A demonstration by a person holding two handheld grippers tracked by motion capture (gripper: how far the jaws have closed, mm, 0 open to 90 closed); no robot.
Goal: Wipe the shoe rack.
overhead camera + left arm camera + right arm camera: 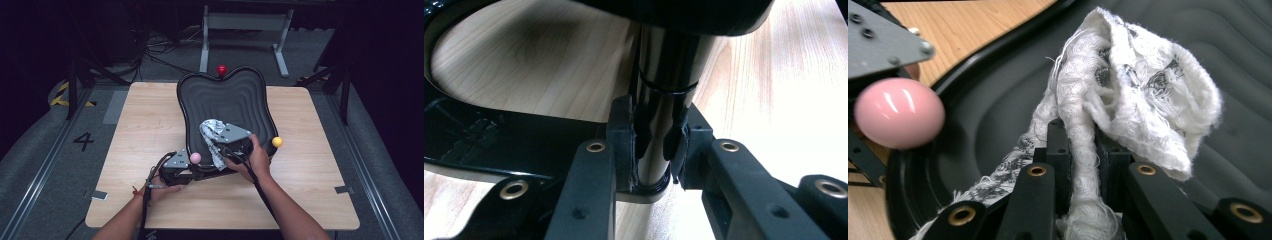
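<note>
Claw on the left (186, 172) sits at the near edge of the wooden surface (150, 125), pinching a glossy black post (659, 100) under the black chair seat (225, 95); in the left gripper view its pads press on both sides of that post, just above the base. A pink ball (195, 158) rides on top of this claw, close to the seat's near rim. The seat, ribbed with wavy ridges, stands tilted up in the middle of the surface. Right of the pink ball, the right claw (216, 146) is clamped on a white rag with grey print (212, 131), bunched and resting against the seat's lower part. A yellow ball (277, 141) shows at the seat's right edge, a red one (221, 69) at its top.
</note>
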